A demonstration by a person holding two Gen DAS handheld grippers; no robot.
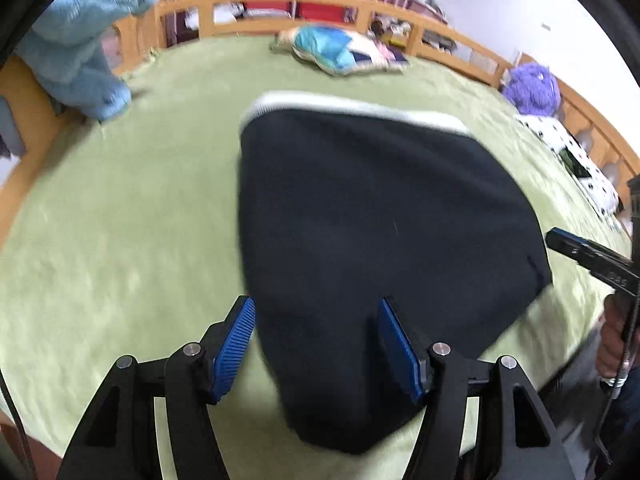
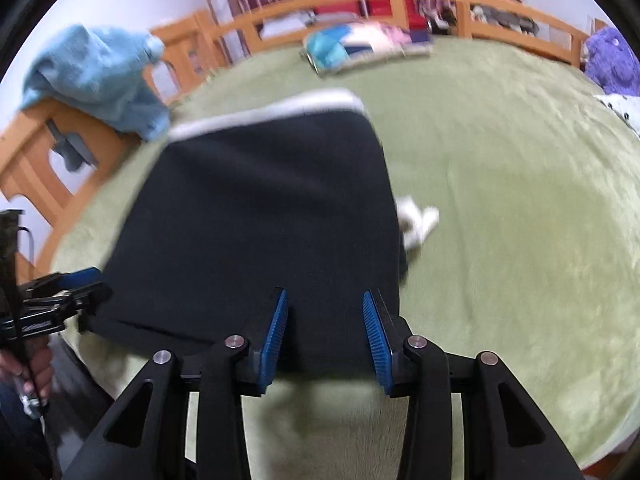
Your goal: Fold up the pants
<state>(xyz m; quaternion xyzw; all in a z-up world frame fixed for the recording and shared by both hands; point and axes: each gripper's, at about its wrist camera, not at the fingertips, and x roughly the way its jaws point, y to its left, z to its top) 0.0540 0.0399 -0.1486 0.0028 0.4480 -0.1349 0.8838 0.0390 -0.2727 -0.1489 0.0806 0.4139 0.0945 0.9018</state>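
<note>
Right now the dark pants with a white waistband lie folded on the green bed. Both the left tongs and the right tongs are spread wide at the near edge, holding nothing. A blue towel hangs on the wooden rail.

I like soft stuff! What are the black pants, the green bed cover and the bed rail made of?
The pants look like soft knit cloth, maybe fleece: matte black, no shine, with a white band. The bed cover looks like plush fabric: a fuzzy, dimpled pale-green pile. The bed rail looks like wood, with a smooth orange-tan finish, probably varnished. The blur leaves all this a bit unsure.
</note>
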